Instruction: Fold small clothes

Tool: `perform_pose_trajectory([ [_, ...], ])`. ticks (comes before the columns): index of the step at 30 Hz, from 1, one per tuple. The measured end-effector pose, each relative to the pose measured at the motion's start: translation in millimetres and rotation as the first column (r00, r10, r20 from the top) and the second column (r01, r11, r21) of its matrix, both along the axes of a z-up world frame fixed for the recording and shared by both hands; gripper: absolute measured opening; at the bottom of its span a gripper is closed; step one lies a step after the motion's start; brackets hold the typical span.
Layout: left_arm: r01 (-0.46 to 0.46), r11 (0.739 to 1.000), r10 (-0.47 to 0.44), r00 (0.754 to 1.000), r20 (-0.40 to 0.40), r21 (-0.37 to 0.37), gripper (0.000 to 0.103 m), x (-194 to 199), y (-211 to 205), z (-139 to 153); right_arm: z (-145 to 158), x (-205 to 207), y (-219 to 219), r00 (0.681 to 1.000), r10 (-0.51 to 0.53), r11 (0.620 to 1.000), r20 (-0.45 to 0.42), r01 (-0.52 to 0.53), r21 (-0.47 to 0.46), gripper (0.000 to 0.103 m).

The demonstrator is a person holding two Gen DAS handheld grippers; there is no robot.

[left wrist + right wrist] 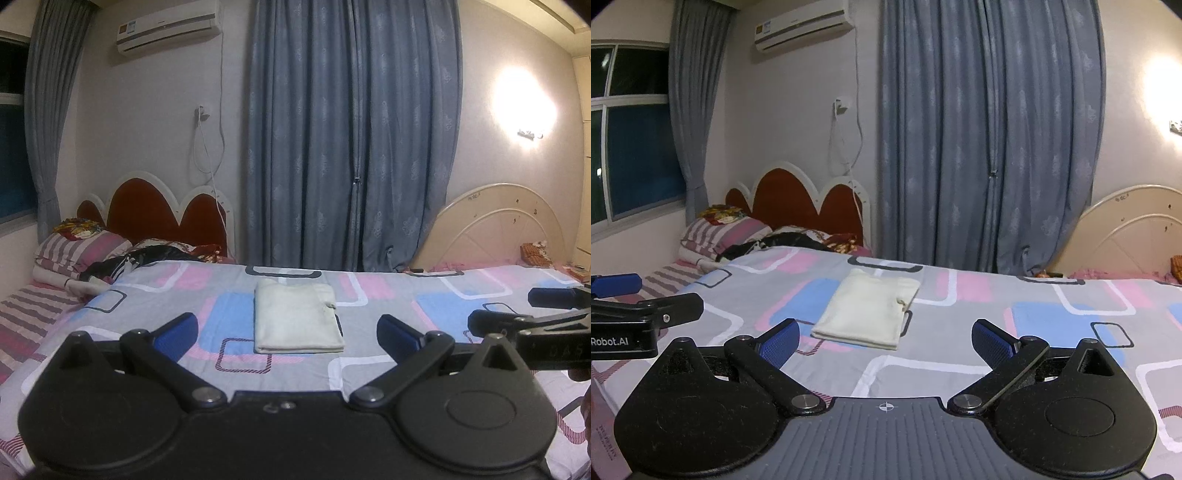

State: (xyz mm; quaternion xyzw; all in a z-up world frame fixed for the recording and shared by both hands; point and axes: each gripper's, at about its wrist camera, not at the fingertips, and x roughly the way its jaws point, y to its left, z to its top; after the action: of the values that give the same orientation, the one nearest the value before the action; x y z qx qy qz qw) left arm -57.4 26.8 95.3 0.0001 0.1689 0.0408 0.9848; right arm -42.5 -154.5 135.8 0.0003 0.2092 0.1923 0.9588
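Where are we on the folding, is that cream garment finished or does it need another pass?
Done: the cream garment lies on the patterned bedspread as a flat, squared rectangle with stacked layers at its near edge, so it looks folded. In hand: nothing; the left gripper and right gripper are both open and empty, short of it. Left: no other unfolded small garment is clearly visible; the pile by the striped pillow is unclear.

One folded cloth (298, 318); two tongs (287, 332) (885, 339); two headboards (147, 206) (498, 229).
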Motion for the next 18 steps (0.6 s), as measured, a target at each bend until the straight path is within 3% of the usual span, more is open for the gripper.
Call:
perform_pose_trajectory([
  [18,0.009,1.000,-0.009,1.000,0.003,-0.001,0.103,-6.8,2.1,-0.5,2.2,-2.6,-3.5,1.000,0.015,1.000,0.004,-0.014,-0.001,0.099],
])
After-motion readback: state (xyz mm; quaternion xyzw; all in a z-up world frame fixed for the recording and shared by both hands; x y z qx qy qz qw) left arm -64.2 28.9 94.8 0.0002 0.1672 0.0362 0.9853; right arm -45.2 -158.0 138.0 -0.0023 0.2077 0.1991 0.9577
